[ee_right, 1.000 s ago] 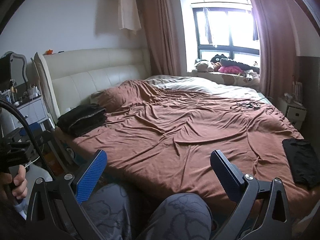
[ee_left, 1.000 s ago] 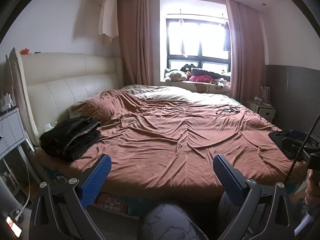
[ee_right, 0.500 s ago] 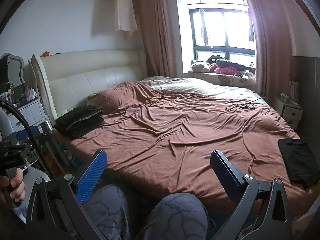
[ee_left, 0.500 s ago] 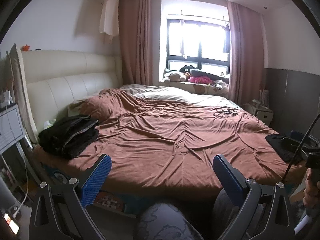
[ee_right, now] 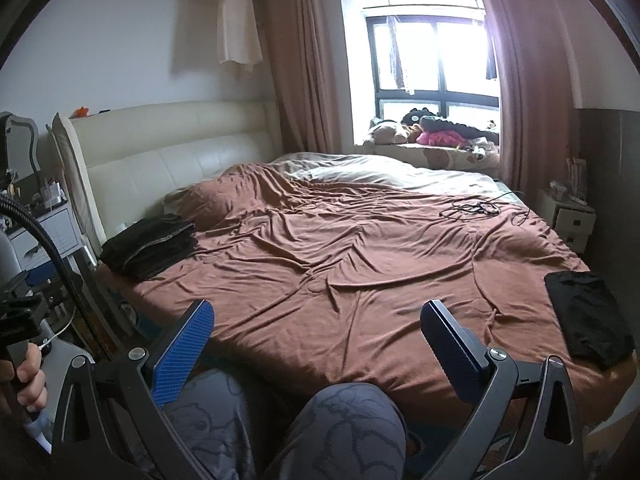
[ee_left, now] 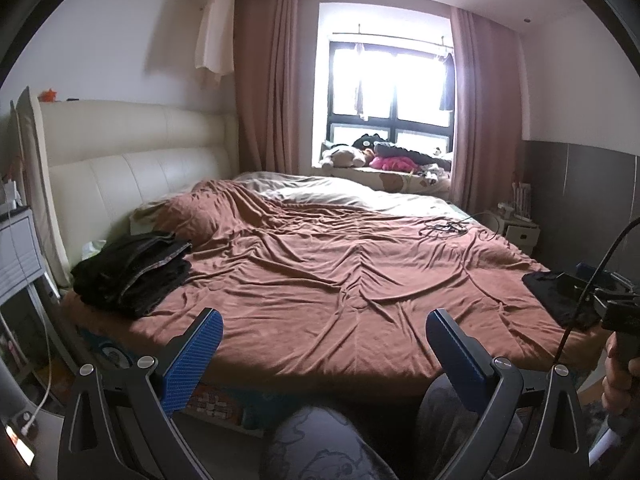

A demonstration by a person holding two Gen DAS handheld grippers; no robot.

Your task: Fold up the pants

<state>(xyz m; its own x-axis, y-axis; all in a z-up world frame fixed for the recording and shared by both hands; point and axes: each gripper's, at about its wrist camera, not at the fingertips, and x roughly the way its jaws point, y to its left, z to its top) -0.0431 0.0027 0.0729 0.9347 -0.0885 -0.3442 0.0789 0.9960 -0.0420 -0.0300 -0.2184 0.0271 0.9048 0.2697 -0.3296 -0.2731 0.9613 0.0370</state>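
A pile of dark pants [ee_left: 132, 272] lies at the left near corner of the bed by the headboard; it also shows in the right wrist view [ee_right: 150, 246]. A flat folded black garment [ee_right: 588, 320] lies at the right near edge of the bed, also in the left wrist view [ee_left: 560, 300]. My left gripper [ee_left: 324, 356] is open and empty, held off the bed's near edge above the person's knee. My right gripper [ee_right: 316, 344] is open and empty, also short of the bed edge.
The bed has a wrinkled brown sheet [ee_left: 340, 280] and a cream headboard [ee_left: 120, 176]. A black cable [ee_right: 474, 208] lies on the far right of the bed. A nightstand [ee_right: 572, 220] stands at the right, a white cabinet [ee_left: 16, 256] at the left. The person's knees [ee_right: 340, 428] are below the grippers.
Both grippers have drawn back slightly and tilted up; the bed sits lower and a little farther in both views. Both stay open and empty.
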